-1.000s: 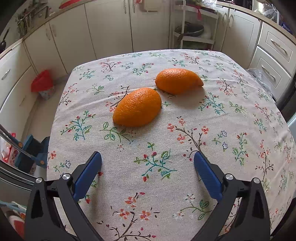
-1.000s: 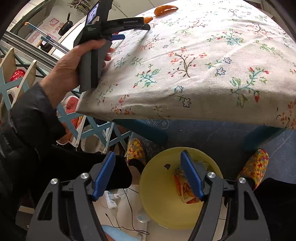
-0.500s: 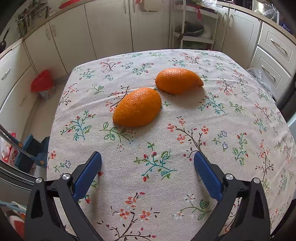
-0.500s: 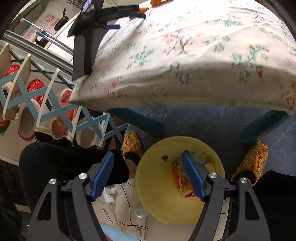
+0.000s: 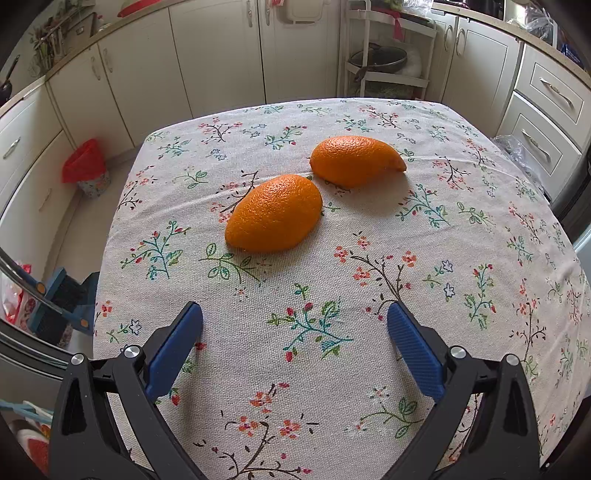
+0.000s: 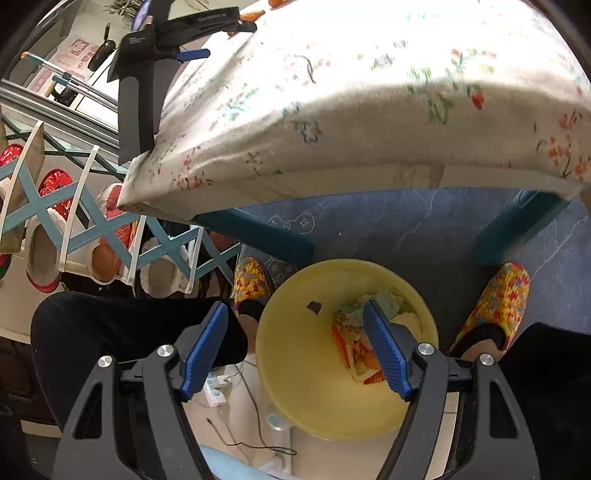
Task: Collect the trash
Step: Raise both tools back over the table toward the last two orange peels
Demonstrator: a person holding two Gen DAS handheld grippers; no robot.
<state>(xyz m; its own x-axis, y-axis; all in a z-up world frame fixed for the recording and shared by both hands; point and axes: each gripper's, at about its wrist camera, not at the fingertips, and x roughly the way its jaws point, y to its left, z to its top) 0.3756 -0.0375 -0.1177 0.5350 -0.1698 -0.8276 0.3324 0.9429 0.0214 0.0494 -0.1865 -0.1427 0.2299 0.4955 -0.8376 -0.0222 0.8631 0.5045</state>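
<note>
Two orange peel halves lie dome-up on the floral tablecloth (image 5: 461,229): a near one (image 5: 275,214) and a far one (image 5: 352,160). My left gripper (image 5: 293,321) is open and empty, low over the cloth, short of the near peel. My right gripper (image 6: 295,325) is open and empty below the table edge, above a yellow bin (image 6: 295,369) on the floor that holds wrappers and scraps (image 6: 354,347). The left gripper also shows in the right wrist view (image 6: 177,40), resting at the table's edge, with bits of peel (image 6: 255,14) beyond it.
White kitchen cabinets (image 5: 221,55) ring the table, with a wire rack (image 5: 388,55) behind and a red-lined small bin (image 5: 86,166) on the floor at left. Under the table are blue legs (image 6: 258,236), a shoe rack (image 6: 74,236), the person's patterned slippers (image 6: 498,295) and loose cables (image 6: 251,417).
The right gripper has dropped lower and nearer the yellow bin; the table edge now fills the upper view. The hand on the left gripper is gone from sight. The left gripper has not moved.
</note>
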